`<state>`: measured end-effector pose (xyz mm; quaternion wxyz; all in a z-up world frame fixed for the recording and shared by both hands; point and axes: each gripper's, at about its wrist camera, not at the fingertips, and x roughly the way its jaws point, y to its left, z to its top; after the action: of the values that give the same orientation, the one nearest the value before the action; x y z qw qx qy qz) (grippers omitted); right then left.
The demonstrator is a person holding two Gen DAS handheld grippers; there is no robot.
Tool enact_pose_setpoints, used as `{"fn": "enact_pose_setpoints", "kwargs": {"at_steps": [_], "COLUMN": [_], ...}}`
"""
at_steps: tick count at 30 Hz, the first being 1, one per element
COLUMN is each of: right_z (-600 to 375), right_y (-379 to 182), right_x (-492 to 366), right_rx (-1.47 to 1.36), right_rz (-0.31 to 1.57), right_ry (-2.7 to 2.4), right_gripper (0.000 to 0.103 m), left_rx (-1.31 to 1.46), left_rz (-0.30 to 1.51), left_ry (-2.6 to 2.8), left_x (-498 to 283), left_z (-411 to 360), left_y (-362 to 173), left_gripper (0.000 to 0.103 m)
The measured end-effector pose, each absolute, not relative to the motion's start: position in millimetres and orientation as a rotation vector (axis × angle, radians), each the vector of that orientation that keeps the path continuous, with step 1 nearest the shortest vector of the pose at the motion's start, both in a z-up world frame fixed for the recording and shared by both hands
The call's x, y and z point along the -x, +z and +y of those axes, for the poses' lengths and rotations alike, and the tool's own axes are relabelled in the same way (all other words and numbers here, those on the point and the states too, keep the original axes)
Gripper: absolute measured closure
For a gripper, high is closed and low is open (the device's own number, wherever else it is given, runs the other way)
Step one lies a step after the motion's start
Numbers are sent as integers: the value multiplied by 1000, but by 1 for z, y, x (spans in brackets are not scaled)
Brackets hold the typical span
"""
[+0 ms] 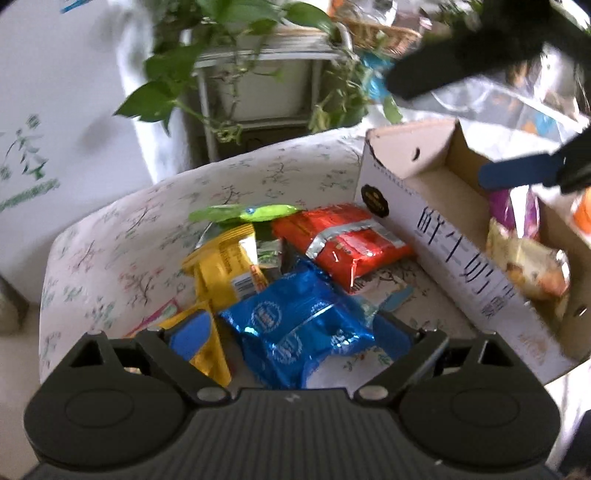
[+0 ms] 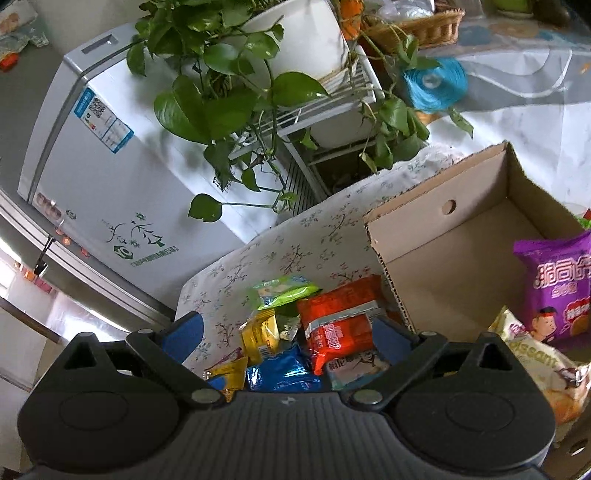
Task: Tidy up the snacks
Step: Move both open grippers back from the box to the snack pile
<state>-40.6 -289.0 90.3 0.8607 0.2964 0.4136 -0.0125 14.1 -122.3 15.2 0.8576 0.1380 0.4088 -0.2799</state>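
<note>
A pile of snack packets lies on the floral cushion: a blue one, a red one, a yellow one and a green one. My left gripper is open just above the blue packet, which lies between its jaws. A cardboard box to the right holds a purple packet and a croissant packet. My right gripper is open and empty, high above the pile beside the box; it also shows in the left wrist view over the box.
A potted trailing plant on a white wire stand is behind the cushion. A white freezer is at the left. A wicker basket and blue twine are at the back right.
</note>
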Motion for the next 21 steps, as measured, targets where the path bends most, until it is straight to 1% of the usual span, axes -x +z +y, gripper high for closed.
{"fn": "enact_pose_setpoints", "kwargs": {"at_steps": [6, 8, 12, 13, 21], "right_z": [-283, -279, -270, -268, -255], "right_y": [82, 77, 68, 66, 44], "right_x": [30, 24, 15, 12, -5], "right_rx": [-622, -611, -598, -594, -538], "right_rz": [893, 906, 935, 941, 983], "right_ry": [-35, -37, -46, -46, -106], "right_gripper": [2, 2, 2, 2, 3], "left_rx": [-337, -342, -294, -271, -163], "left_rz": [848, 848, 896, 909, 995], "left_ry": [-619, -633, -626, -614, -534], "left_x": [-25, -26, -32, -33, -39], "left_z": [-129, -127, -118, -113, -65], "left_y": [1, -2, -7, -6, -1], "left_gripper": [11, 18, 25, 28, 29]}}
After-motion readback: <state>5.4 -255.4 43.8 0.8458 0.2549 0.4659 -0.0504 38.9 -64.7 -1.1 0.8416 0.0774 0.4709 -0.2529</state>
